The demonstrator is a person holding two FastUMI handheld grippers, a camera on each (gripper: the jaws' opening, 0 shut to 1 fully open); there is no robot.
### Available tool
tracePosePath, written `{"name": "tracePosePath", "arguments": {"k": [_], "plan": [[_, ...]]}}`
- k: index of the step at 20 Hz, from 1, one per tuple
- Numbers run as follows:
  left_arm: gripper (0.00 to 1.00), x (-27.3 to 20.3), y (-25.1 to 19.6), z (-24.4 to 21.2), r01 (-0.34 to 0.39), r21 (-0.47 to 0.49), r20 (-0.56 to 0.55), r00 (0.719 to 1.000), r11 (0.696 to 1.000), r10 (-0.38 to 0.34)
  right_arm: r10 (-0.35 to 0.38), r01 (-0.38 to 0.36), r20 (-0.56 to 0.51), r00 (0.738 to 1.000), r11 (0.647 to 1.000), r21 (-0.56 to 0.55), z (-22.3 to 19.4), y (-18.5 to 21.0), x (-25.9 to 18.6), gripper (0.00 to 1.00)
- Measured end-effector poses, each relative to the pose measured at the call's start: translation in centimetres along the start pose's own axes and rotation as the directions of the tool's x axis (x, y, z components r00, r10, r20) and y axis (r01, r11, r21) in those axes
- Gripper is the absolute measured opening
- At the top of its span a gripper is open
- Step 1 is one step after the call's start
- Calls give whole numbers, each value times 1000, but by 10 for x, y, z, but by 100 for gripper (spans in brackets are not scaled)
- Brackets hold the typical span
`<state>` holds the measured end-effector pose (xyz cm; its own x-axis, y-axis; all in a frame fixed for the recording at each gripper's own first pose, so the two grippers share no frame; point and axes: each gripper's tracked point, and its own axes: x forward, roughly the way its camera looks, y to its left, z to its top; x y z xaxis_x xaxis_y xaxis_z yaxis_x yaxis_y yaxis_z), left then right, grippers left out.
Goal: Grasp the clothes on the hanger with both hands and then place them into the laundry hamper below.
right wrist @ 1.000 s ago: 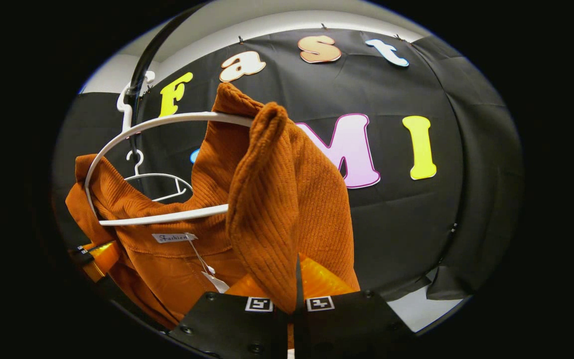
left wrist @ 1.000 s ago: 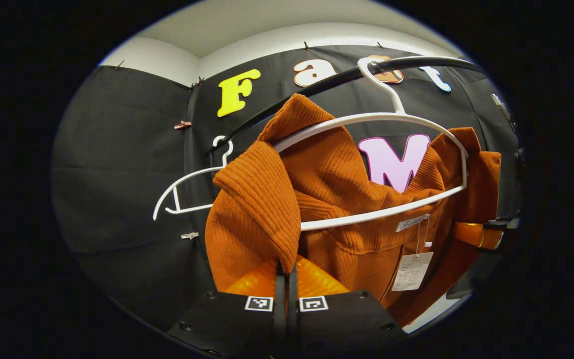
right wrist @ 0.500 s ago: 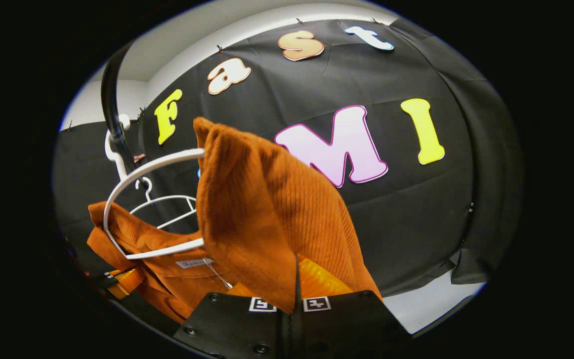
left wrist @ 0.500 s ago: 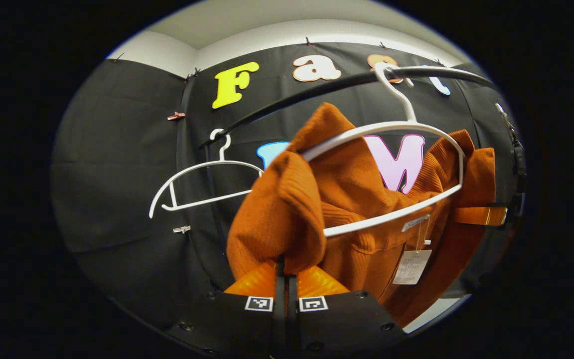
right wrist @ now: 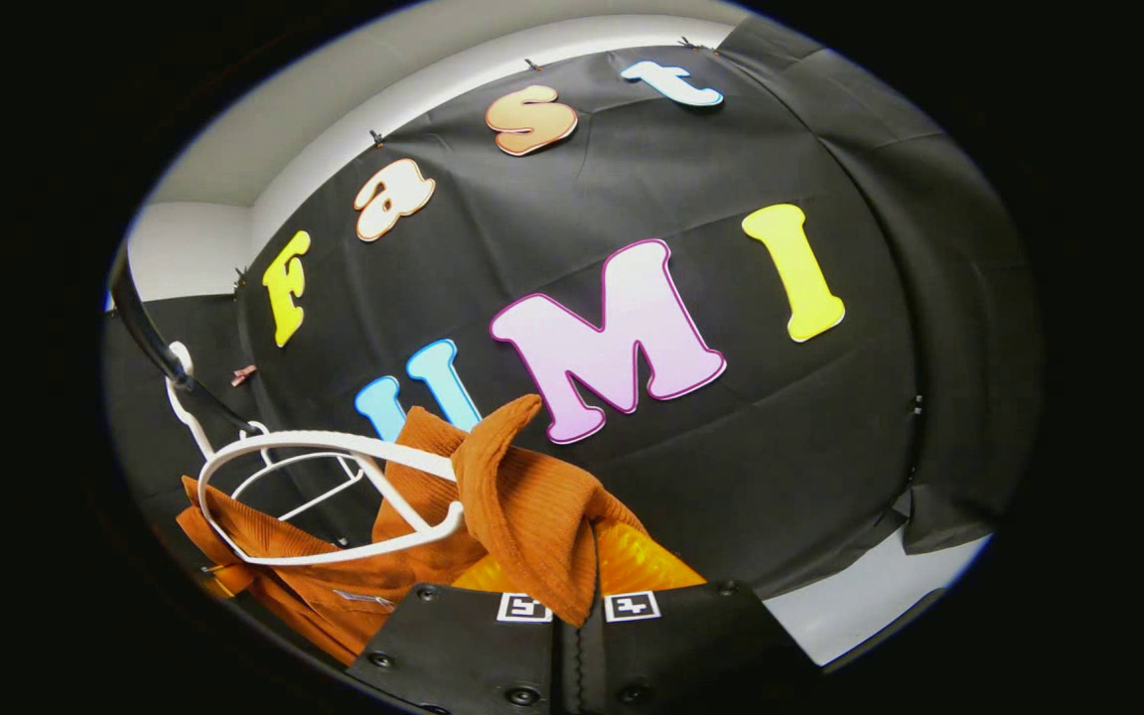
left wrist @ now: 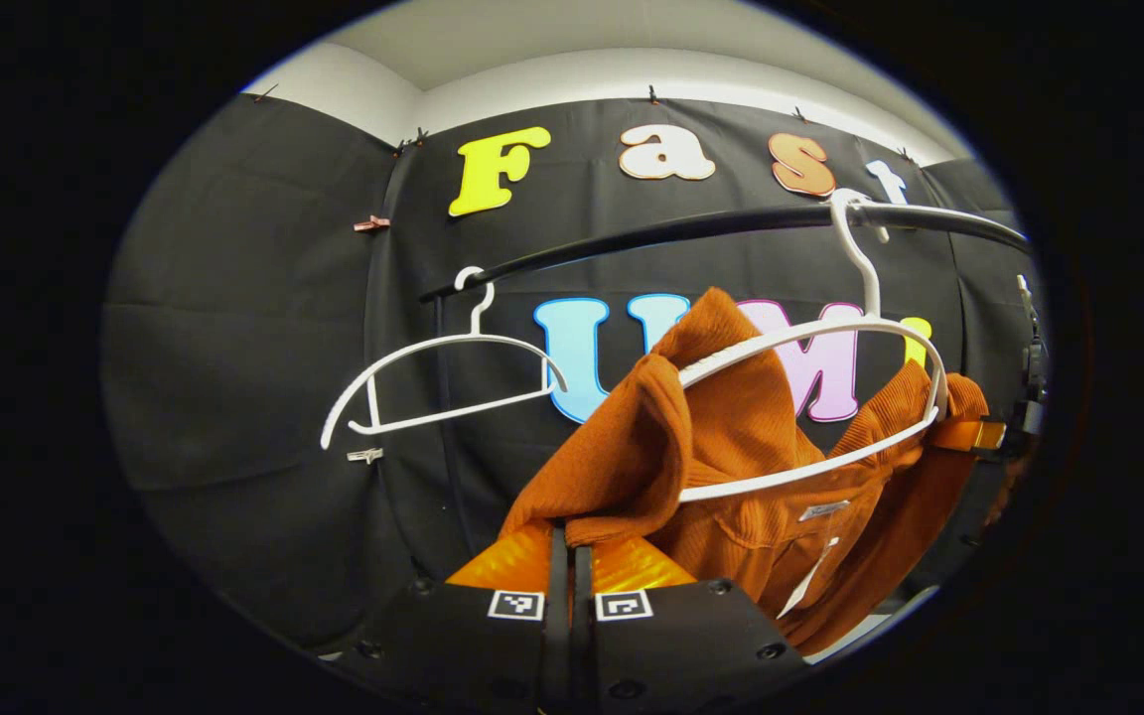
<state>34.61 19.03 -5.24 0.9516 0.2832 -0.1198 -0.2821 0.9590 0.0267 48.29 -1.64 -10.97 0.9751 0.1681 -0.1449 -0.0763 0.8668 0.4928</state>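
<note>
under the black rail [left wrist: 691, 226], both grippers [left wrist: 564, 556] [right wrist: 577, 586] pinch the rust ribbed knit top [left wrist: 731, 467]; its neck could snag the white plastic hanger [left wrist: 830, 397] and yank it off.

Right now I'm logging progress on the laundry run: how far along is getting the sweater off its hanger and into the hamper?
Done: both grasps. The left gripper and the right gripper are each shut on a shoulder of the orange sweater. In hand: pulling it off the white hanger, which is threaded through it and hooked on the black rail. Left: freeing it and lowering it into the hamper.
</note>
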Motion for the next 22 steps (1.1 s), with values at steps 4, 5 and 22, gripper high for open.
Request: {"name": "tracePosePath", "arguments": {"k": [4, 5, 22], "plan": [[5, 6, 16, -19, -22, -22, -39, 999, 1000, 22, -2, 2, -36, 999, 1000, 22, -25, -3, 5, 9], [5, 6, 18, -25, -25, -21, -52, 998, 999, 23, -7, 8, -48, 999, 999, 33, -33, -5, 6, 9], [5, -13, -2, -168, 52, -56, -266, 962, 997, -65, 135, -111, -244, 960, 988, 107, -180, 55, -40, 8]]}}
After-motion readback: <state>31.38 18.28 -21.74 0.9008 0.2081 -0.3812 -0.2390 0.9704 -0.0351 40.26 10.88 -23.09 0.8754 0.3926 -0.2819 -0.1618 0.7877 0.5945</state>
